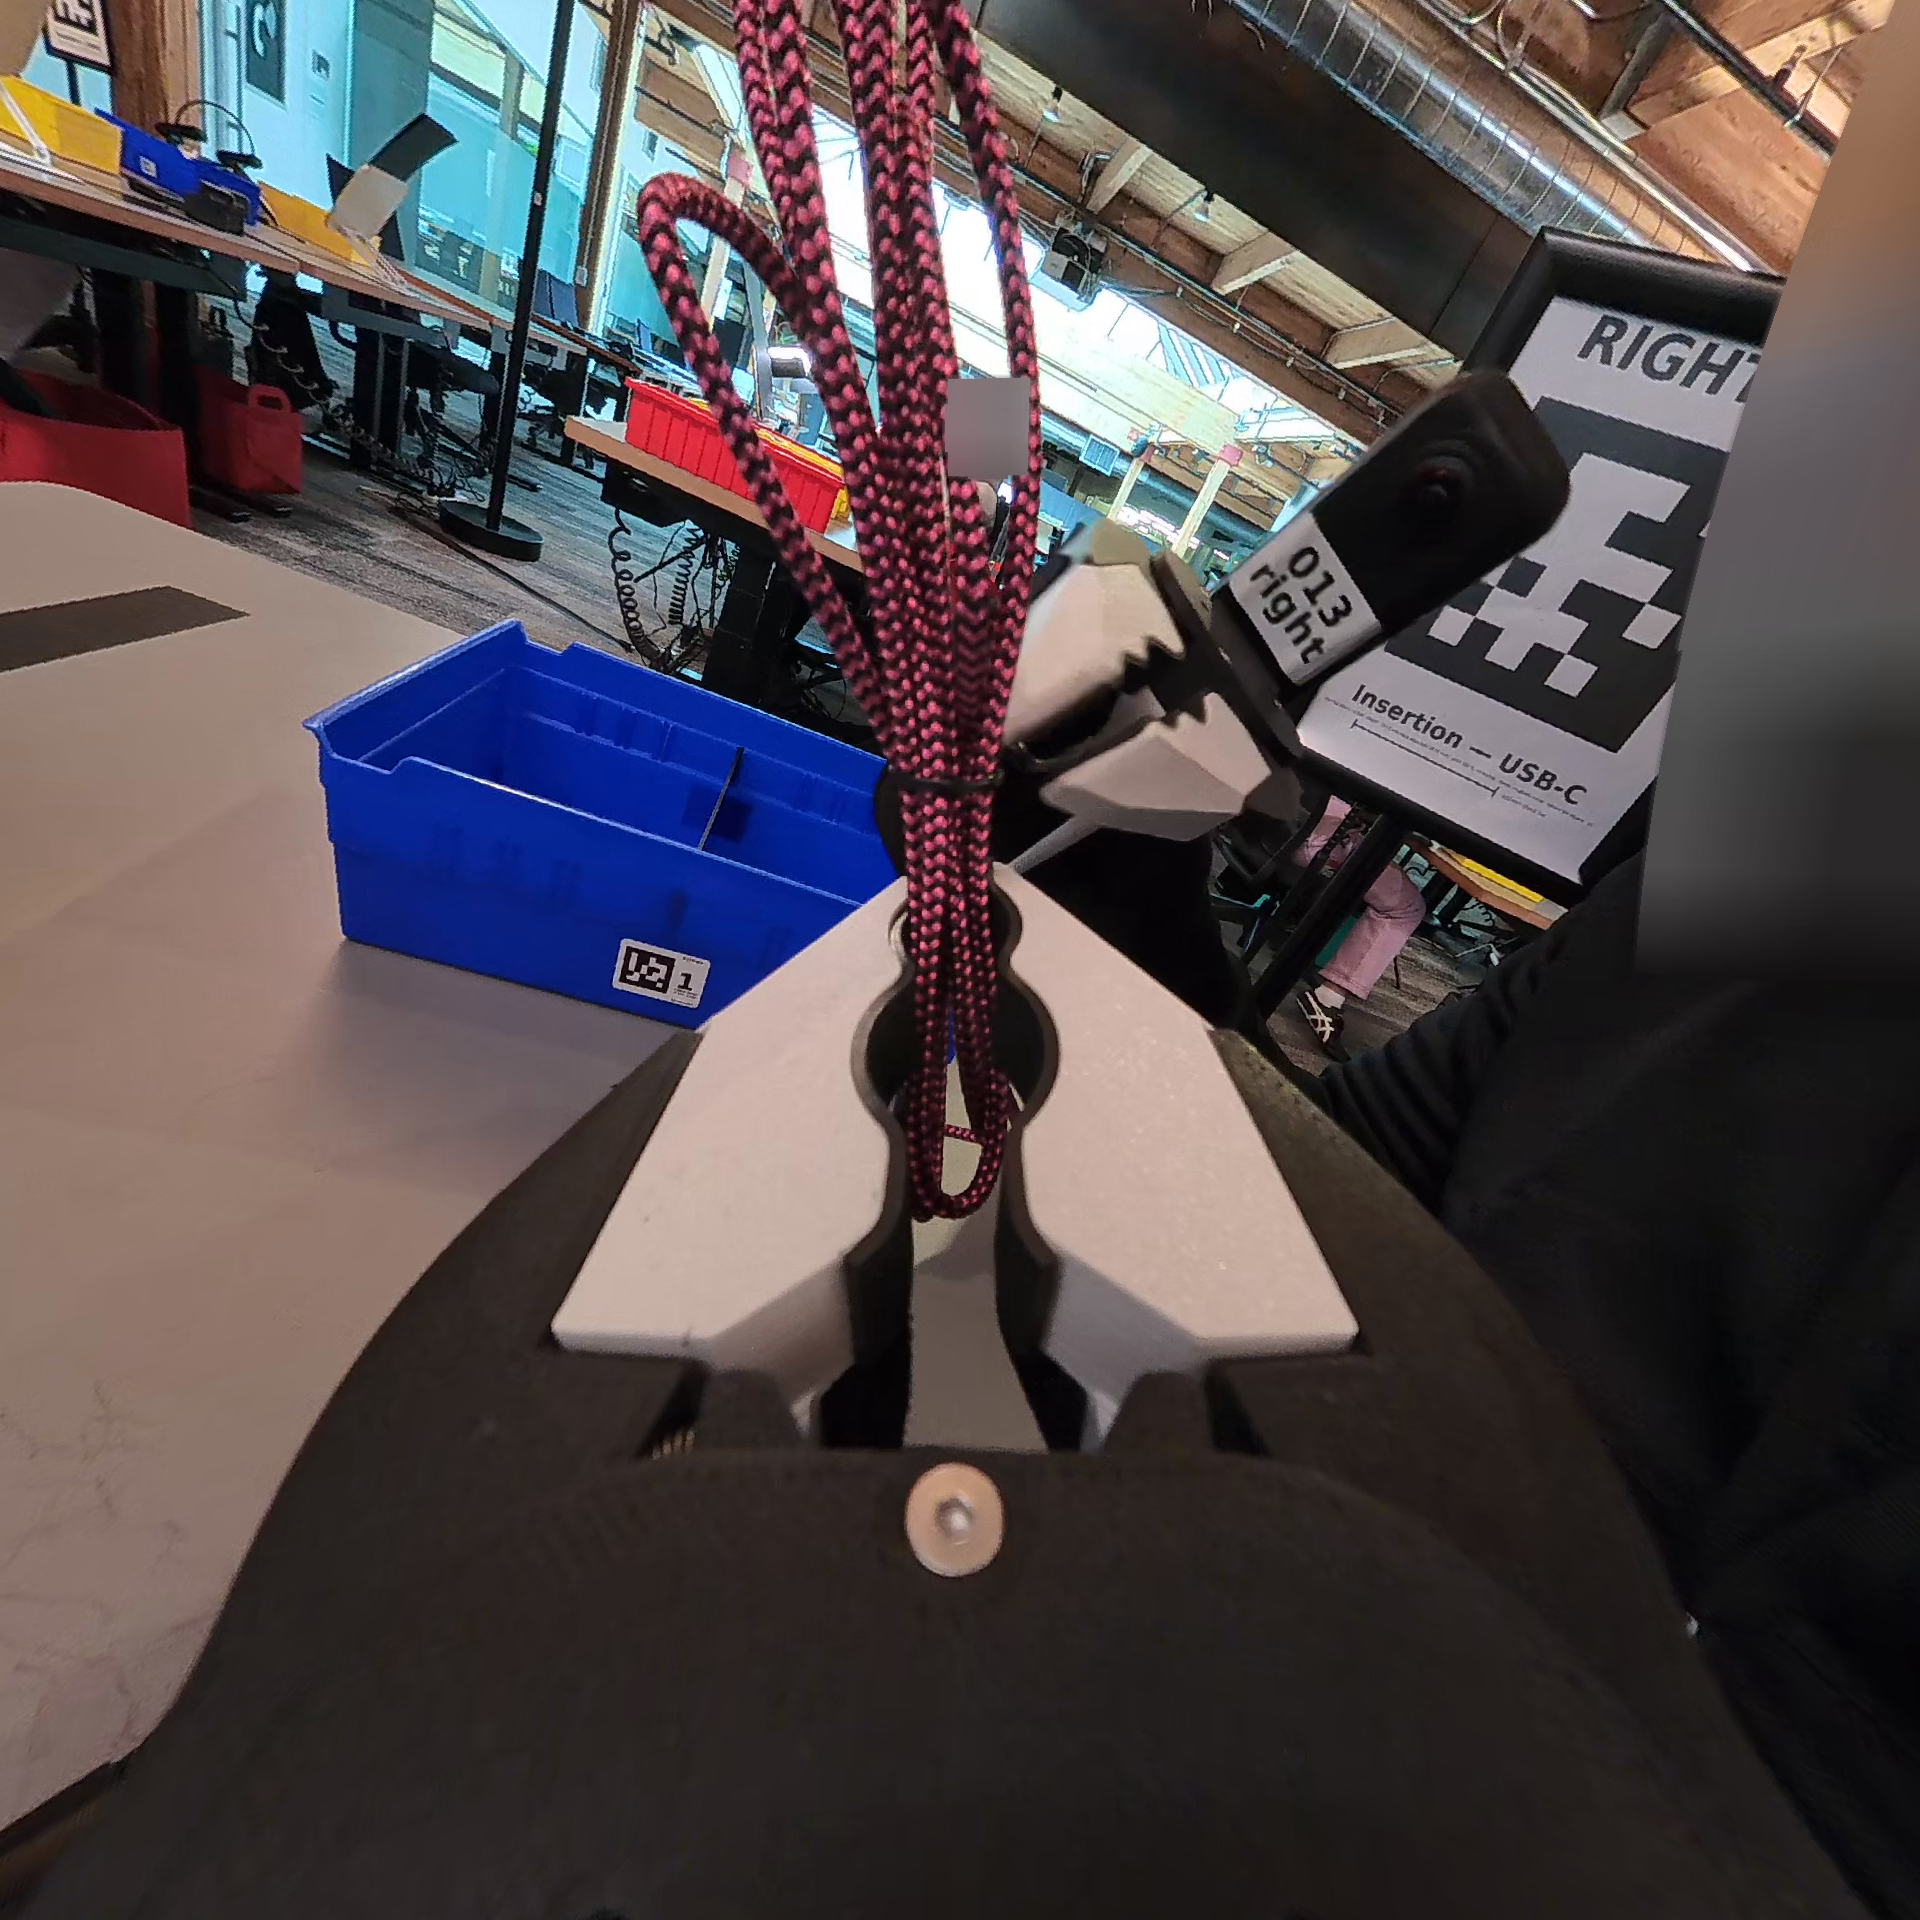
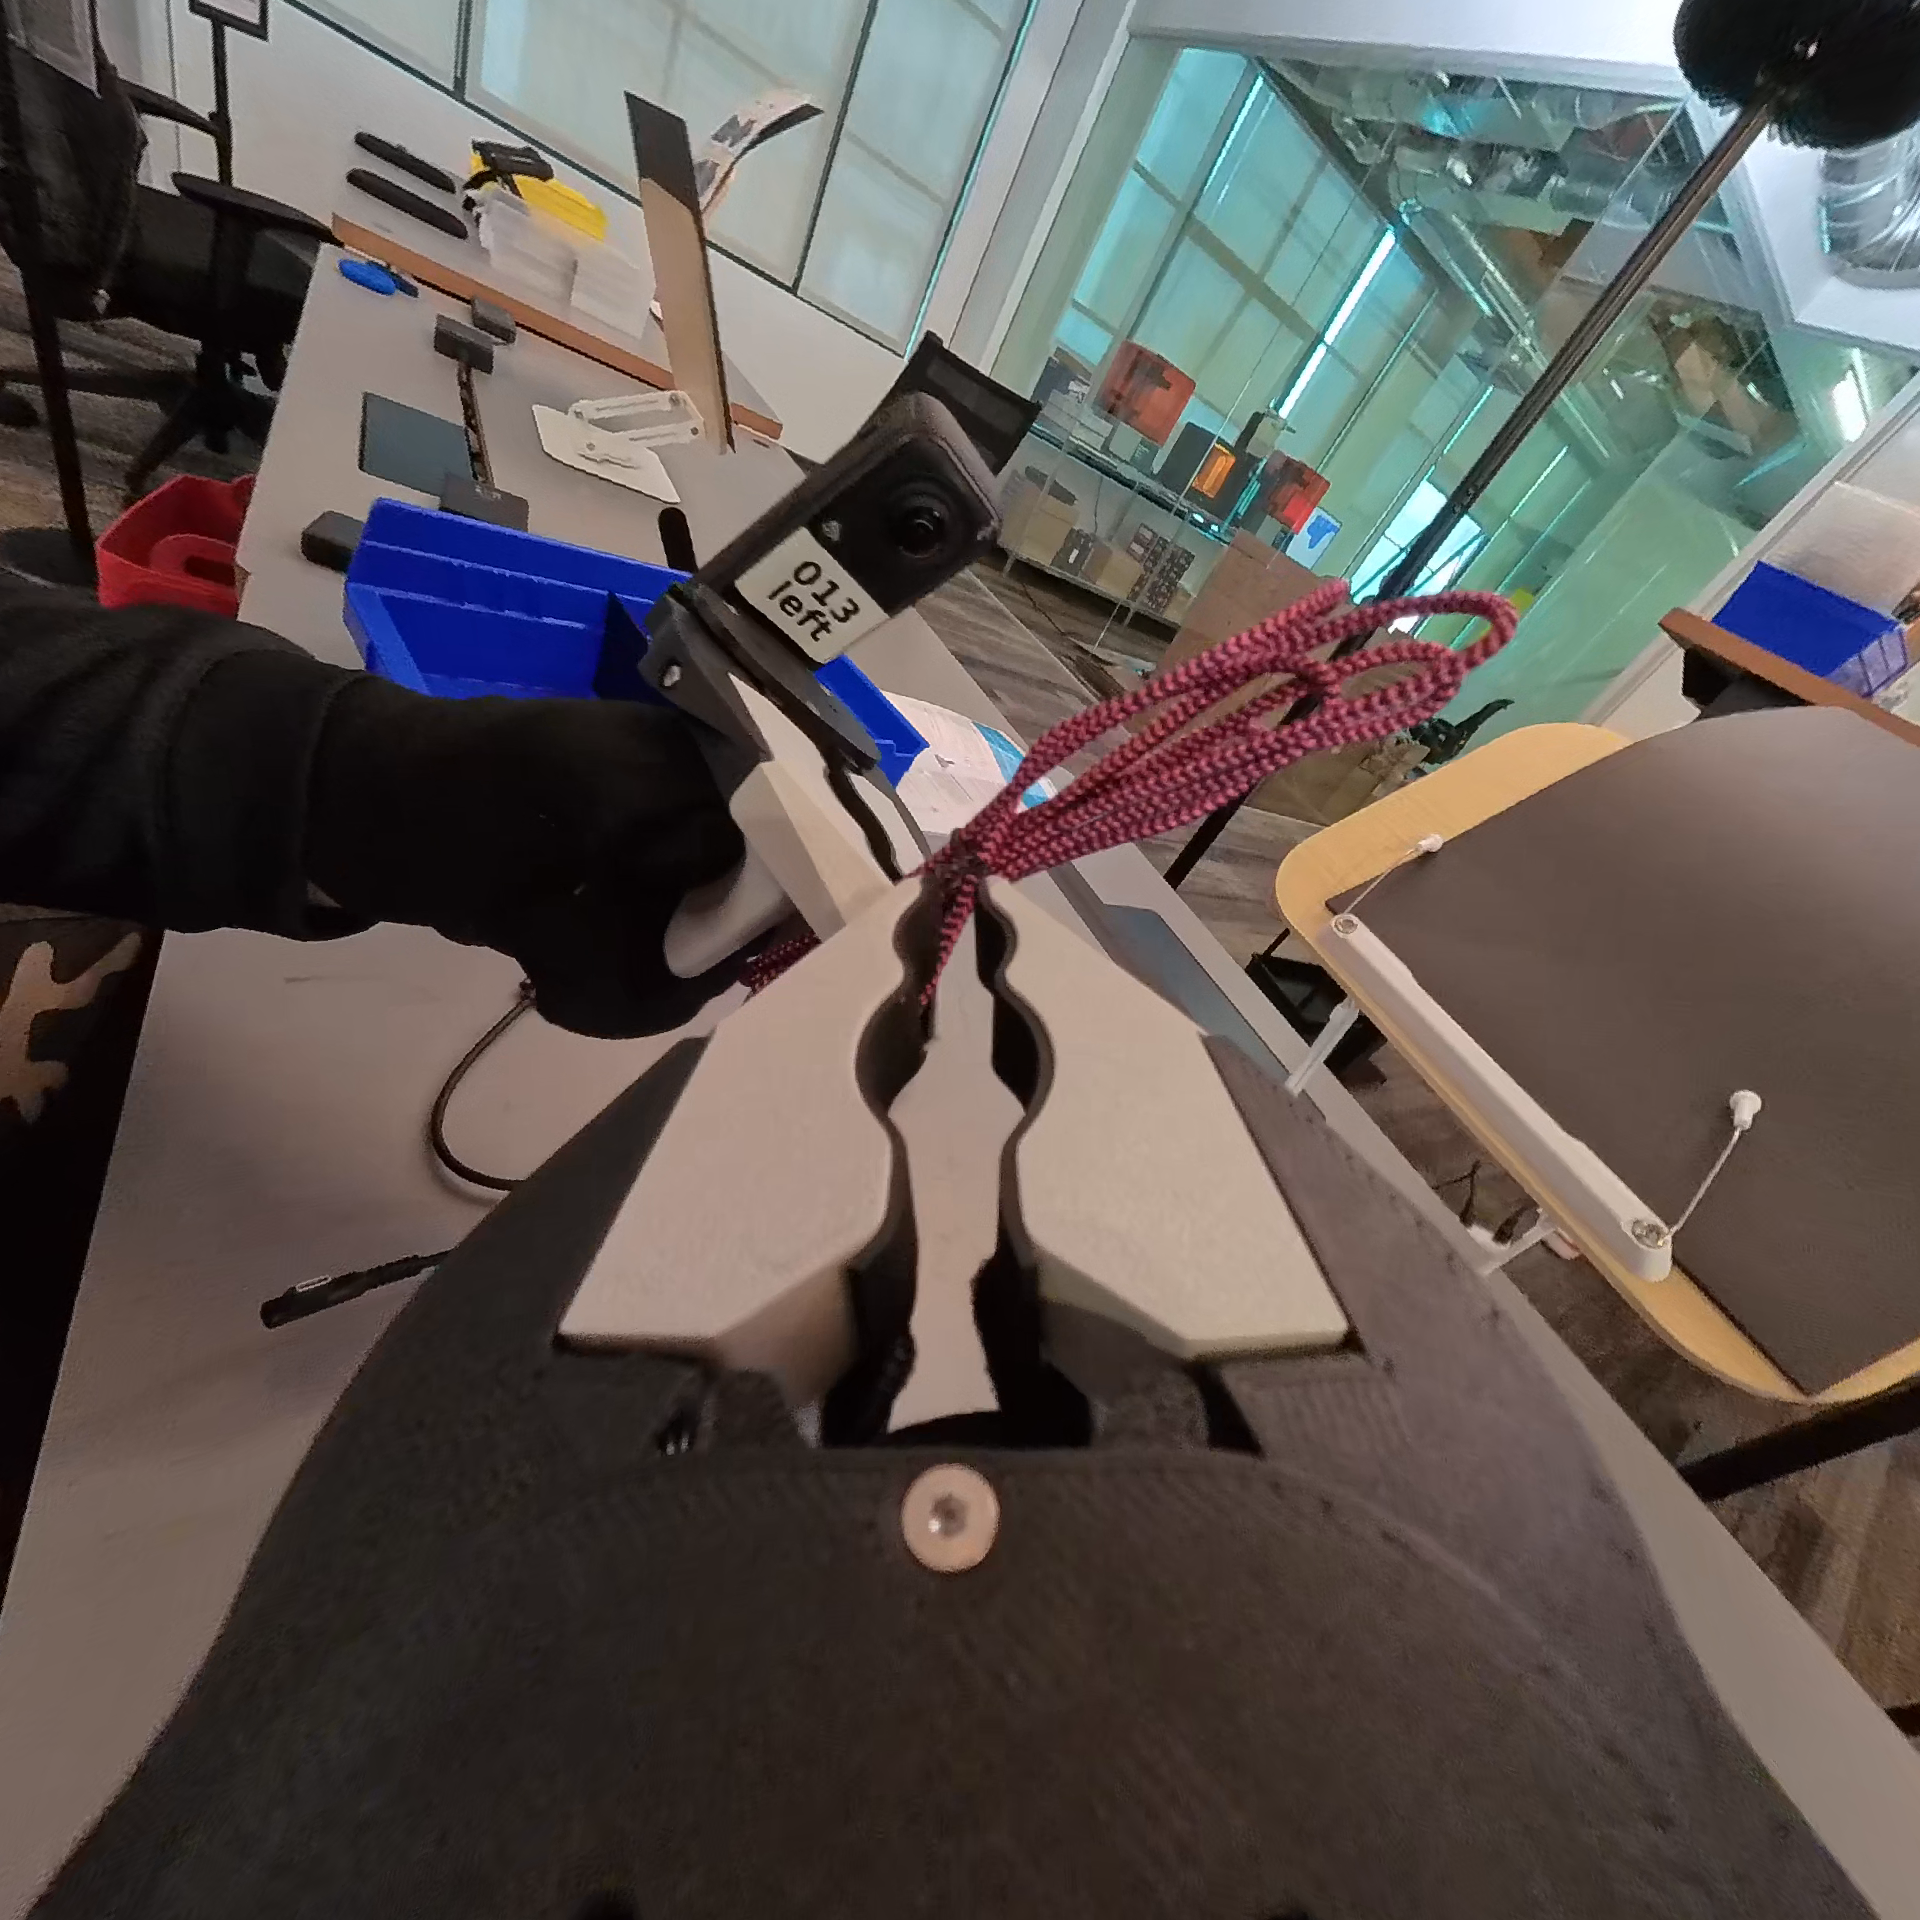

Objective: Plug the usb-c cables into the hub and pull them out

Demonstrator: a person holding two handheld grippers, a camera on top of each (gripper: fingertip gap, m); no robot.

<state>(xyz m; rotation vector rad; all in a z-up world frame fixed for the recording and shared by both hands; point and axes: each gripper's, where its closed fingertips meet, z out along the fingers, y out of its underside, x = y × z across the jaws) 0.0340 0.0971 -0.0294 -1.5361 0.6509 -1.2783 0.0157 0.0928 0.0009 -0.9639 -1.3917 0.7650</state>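
A pink-and-black braided cable (image 1: 935,582), coiled and bound by a thin black tie, stands upright in the air. My left gripper (image 1: 951,935) is shut on the bundle's lower end, just below the tie. My right gripper (image 2: 951,914) is shut on the same cable (image 2: 1195,727) at the tie, and the loops fan out to the right beyond it. The right gripper also shows in the left wrist view (image 1: 1023,753), coming in from the right. The left gripper (image 2: 831,894), held by a black-gloved hand, shows in the right wrist view. No hub is visible.
A blue bin (image 1: 582,821) sits on the grey table (image 1: 208,1039), behind the grippers. A loose black cable with a plug (image 2: 343,1288) lies on the table at the left. A wood-edged dark panel (image 2: 1610,987) stands to the right. A marker signboard (image 1: 1538,623) stands behind the right gripper. My left and right fingertips are right by each other.
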